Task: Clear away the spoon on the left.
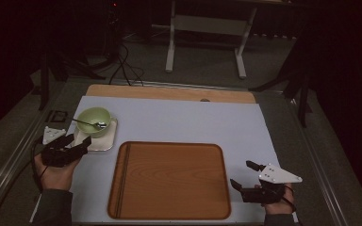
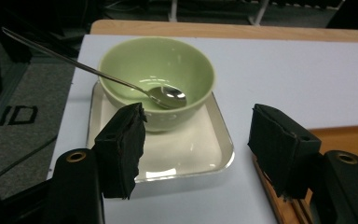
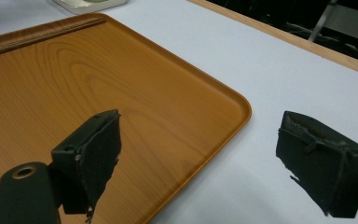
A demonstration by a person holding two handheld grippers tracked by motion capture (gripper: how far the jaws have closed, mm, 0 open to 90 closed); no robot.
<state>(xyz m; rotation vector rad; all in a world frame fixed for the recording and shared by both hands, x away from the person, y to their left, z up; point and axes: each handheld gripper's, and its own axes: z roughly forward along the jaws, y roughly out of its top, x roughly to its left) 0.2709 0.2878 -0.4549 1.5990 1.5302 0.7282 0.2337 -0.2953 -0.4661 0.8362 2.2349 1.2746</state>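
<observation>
Little looked done: the green bowl (image 1: 94,121) with its spoon (image 1: 88,124) sat on the white dish (image 1: 107,141) at ten o'clock from the bare wooden tray (image 1: 169,181), both the left gripper (image 1: 78,143) and right gripper (image 1: 243,175) open-jawed, holding nothing.

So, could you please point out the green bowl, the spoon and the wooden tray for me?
green bowl (image 2: 186,60): left gripper view, inner far wall.
spoon (image 2: 168,95): left gripper view, its scoop inside the bowl.
wooden tray (image 1: 169,179): high view, middle of its bare floor.
</observation>
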